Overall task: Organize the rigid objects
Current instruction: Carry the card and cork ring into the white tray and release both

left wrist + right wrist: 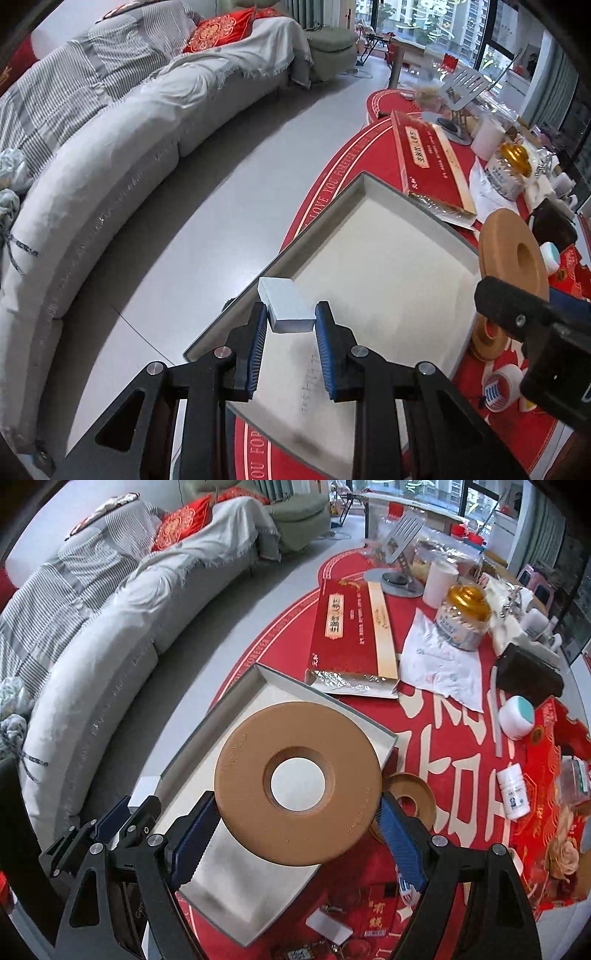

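While both hands are hanging over the tray [388,236], the deciding relation is that each load is sitting above the tray's white floor, so the coming move looks, to my eye, like a lowering rather than a sideways reach.

The left gripper [291,318] is pinching a small silver block [284,308] at its near end, jaws pressed nearly together on it. The block's long axis is running away from the fingers, toward the tray's left rim, and its far end is poking out over that rim. It is being held clear of the floor, over the near left part of the tray.

The right gripper [297,812] is gripping a tan disc [297,792] by its edge, jaws spread wide across it, 1 pad on each side. The disc is lying roughly flat, and the tray floor is showing white through its centre hole. That puts it over the middle of the tray, so this hand is the better placed to set down. A second, smaller tan ring [408,803] is lying on the red cloth [443,716] just beside the tray's right rim.

Both grippers are pointing steeply down, side by side, left one nearer the sofa [110,177].
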Demonstrator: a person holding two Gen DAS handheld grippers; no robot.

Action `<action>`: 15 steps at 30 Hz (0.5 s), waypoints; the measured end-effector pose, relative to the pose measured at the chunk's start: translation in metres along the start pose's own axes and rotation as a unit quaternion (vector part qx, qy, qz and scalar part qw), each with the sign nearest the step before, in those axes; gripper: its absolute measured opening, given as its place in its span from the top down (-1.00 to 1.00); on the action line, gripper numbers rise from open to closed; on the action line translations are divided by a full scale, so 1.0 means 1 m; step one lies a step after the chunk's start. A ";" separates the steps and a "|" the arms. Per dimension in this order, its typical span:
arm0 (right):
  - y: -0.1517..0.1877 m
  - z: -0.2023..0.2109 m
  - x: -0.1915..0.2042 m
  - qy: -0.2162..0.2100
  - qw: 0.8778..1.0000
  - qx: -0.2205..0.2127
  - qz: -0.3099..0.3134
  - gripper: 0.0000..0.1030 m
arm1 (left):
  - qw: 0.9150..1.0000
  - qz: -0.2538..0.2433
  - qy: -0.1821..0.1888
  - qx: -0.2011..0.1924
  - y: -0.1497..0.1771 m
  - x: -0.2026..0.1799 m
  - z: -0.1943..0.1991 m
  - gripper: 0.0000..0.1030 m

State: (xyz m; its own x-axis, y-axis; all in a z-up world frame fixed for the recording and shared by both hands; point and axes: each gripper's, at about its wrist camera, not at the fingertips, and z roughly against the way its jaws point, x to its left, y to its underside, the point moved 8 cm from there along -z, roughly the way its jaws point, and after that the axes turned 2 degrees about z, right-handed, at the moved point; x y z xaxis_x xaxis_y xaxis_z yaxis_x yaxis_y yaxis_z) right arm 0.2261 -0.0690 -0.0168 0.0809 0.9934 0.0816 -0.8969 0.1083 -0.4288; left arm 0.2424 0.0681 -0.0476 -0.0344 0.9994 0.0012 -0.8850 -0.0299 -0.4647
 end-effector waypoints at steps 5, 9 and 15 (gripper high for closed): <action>-0.003 -0.020 0.000 0.001 1.000 0.012 0.003 -0.67 | 1.000 -0.005 -0.008 0.008 0.000 -0.003 -0.016 0.43; -0.004 -0.031 -0.001 0.002 1.000 0.022 0.006 -0.67 | 1.000 -0.001 -0.007 0.016 0.000 -0.003 -0.025 0.43; -0.003 -0.045 -0.004 0.004 0.999 0.032 0.005 -0.67 | 1.000 -0.007 -0.007 0.023 0.001 -0.006 -0.033 0.43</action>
State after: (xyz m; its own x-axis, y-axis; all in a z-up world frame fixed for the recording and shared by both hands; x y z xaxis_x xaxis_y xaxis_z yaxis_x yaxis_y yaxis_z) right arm 0.2482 -0.0718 -0.0562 0.0752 0.9947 0.0706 -0.9235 0.0961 -0.3715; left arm 0.2574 0.0622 -0.0772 -0.0282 0.9994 0.0205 -0.9059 -0.0168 -0.4233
